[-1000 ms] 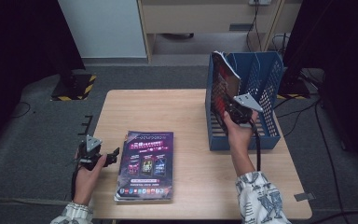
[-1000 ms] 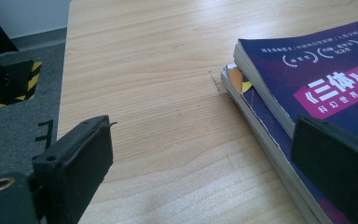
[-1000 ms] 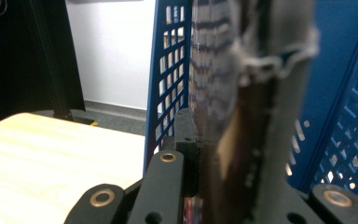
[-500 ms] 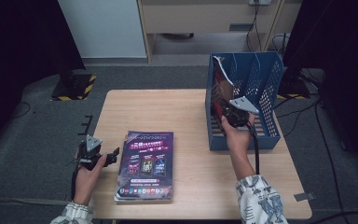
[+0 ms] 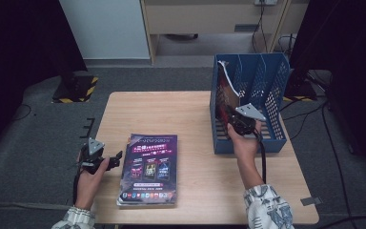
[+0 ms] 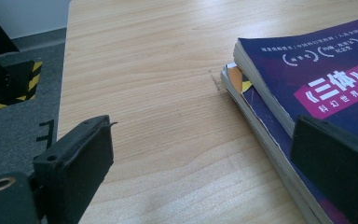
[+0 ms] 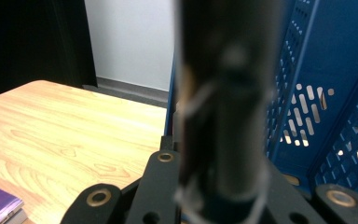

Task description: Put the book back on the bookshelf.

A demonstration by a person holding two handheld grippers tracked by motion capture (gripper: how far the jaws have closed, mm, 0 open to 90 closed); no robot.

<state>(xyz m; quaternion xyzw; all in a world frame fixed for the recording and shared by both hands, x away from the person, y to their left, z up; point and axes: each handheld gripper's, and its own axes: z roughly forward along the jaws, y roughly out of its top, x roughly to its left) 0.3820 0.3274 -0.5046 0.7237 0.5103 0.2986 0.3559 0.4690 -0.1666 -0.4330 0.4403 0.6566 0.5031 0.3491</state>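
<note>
In the high view, the right gripper (image 5: 236,121) is at the right of the frame, at the front opening of the blue file rack (image 5: 274,90). Its jaws are clenched on a dark magazine (image 5: 225,95), which stands upright in the leftmost compartment of the rack, leaning against the left wall. In the right gripper view the magazine (image 7: 223,107) fills the middle of the frame as a blurred dark edge (it is too close to be sharp), with the perforated blue wall of the rack (image 7: 326,93) to its right.

The left gripper (image 5: 106,161) rests at the lower left of the high view, near the left edge of the table (image 5: 171,114). Its jaws are released and wide apart, with nothing between them. Just beside it lies a stack of purple magazines (image 5: 148,168), flat on the table. In the left gripper view this stack (image 6: 317,88) is at the right, behind the right jaw.
</note>
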